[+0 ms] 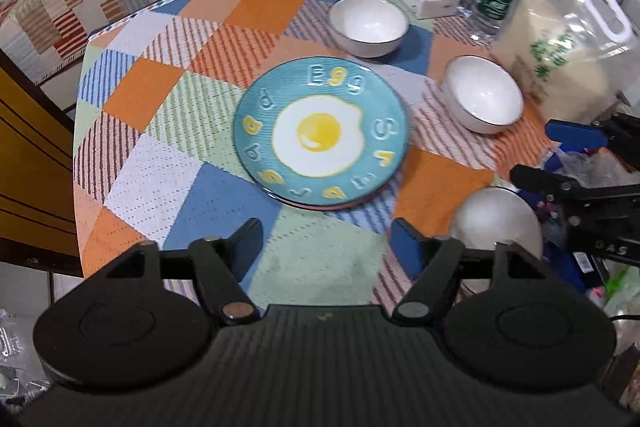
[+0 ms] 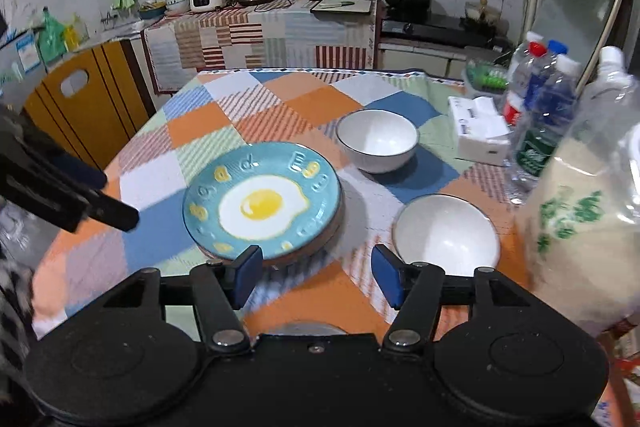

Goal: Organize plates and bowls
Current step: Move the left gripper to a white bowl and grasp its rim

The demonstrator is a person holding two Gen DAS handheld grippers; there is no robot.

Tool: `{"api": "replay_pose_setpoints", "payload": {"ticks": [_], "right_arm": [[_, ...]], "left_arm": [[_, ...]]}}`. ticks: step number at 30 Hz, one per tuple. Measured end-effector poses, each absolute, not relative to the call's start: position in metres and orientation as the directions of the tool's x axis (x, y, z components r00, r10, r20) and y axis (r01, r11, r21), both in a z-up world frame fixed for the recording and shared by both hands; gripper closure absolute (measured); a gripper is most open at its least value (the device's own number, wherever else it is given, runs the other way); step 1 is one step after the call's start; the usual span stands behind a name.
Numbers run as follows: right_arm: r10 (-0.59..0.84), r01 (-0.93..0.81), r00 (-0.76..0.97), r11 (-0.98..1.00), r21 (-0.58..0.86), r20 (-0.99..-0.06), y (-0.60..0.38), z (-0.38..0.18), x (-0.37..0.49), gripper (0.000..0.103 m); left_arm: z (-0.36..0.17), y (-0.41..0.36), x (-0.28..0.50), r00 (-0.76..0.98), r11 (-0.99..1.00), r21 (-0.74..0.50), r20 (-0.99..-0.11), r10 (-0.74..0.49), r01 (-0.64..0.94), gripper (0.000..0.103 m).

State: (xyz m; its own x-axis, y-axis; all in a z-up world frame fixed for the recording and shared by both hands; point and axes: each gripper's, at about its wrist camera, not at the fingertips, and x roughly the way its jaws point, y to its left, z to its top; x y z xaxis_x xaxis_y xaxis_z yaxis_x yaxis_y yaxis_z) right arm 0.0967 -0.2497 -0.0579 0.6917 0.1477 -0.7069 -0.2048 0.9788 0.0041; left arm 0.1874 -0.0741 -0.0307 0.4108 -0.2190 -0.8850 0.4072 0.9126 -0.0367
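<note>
A blue plate with a fried-egg print (image 1: 320, 133) (image 2: 262, 205) lies on top of another plate at the table's middle. One white bowl (image 1: 369, 25) (image 2: 377, 139) stands behind it, a second white bowl (image 1: 484, 93) (image 2: 446, 235) to its right. A third white bowl (image 1: 496, 221) sits near the front right, partly hidden. My left gripper (image 1: 326, 247) is open and empty, just in front of the plate. My right gripper (image 2: 316, 277) is open and empty, between the plate and the second bowl; it also shows in the left wrist view (image 1: 548, 151).
A patchwork cloth (image 1: 168, 131) covers the table. Water bottles (image 2: 540, 115), a tissue box (image 2: 480, 135) and a big bag of rice (image 2: 580, 227) crowd the right side. A wooden chair (image 2: 80, 115) stands left. The kitchen counter (image 2: 260, 27) is behind.
</note>
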Motion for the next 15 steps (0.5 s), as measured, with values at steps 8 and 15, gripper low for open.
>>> {"api": "replay_pose_setpoints", "payload": {"ticks": [8,15], "right_arm": [[0.185,-0.281,0.695,0.959,-0.026,-0.694,-0.261,-0.054,0.050,0.008],[0.225,-0.349,0.686,0.936,-0.040,-0.692,-0.255,-0.075,0.016,0.007]], "left_arm": [[-0.027,-0.098,0.148,0.411,0.906,-0.048,-0.880,-0.237,0.421,0.015],[-0.055,-0.115,0.133,0.377,0.914,-0.079,-0.894,-0.242,0.399,0.011]]}}
